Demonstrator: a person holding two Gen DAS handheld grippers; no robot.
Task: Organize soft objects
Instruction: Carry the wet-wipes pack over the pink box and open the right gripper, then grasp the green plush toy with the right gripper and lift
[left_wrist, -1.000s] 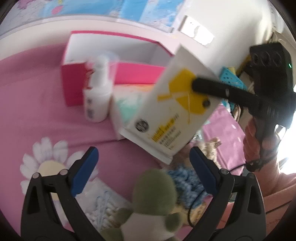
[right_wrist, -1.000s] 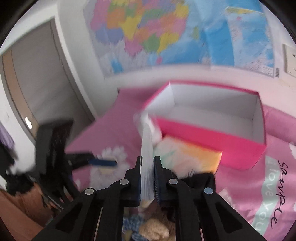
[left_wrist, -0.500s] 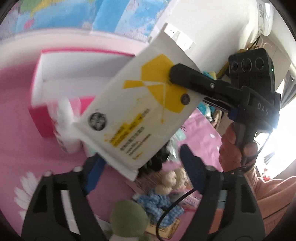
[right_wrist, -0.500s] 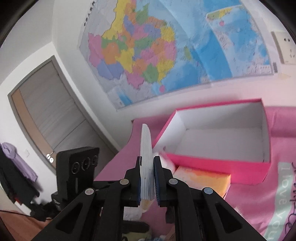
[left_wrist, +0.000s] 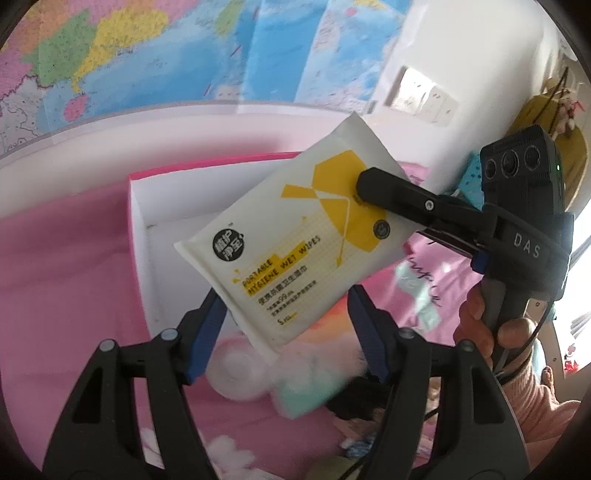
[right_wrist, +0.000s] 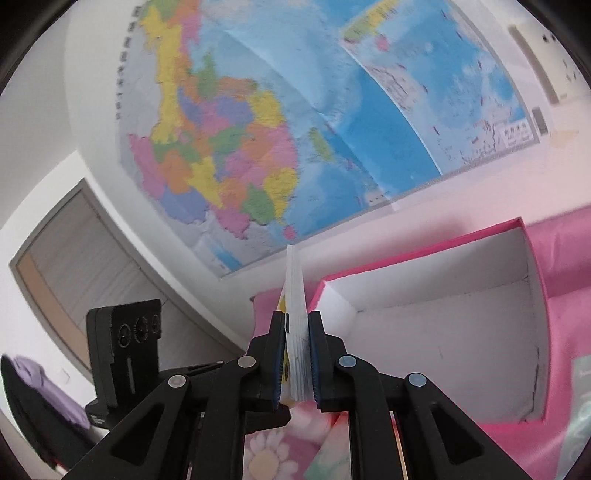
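Note:
A white and yellow wet wipes pack (left_wrist: 280, 254) hangs in the air over the open pink box (left_wrist: 138, 221). My right gripper (left_wrist: 364, 184) is shut on its yellow upper end. The right wrist view shows the pack (right_wrist: 295, 295) edge-on, pinched between both pads of the right gripper (right_wrist: 297, 354), with the box (right_wrist: 535, 295) behind. My left gripper (left_wrist: 286, 321) is below the pack and its jaws are closing. The pack's lower end lies between the fingertips and hides the left one. I see no pad pressing on it.
On the pink bed sheet (left_wrist: 62, 295) below lie a blurred white bottle (left_wrist: 236, 373) and a teal pack (left_wrist: 306, 391). A person's hand (left_wrist: 487, 325) holds the right gripper. A map (right_wrist: 295, 129) covers the wall; a door (right_wrist: 85, 254) is at the left.
Both grippers rose. The right one carried the pack from beside the bottle up over the box. The left jaws narrowed, and the green plush toy dropped out of view.

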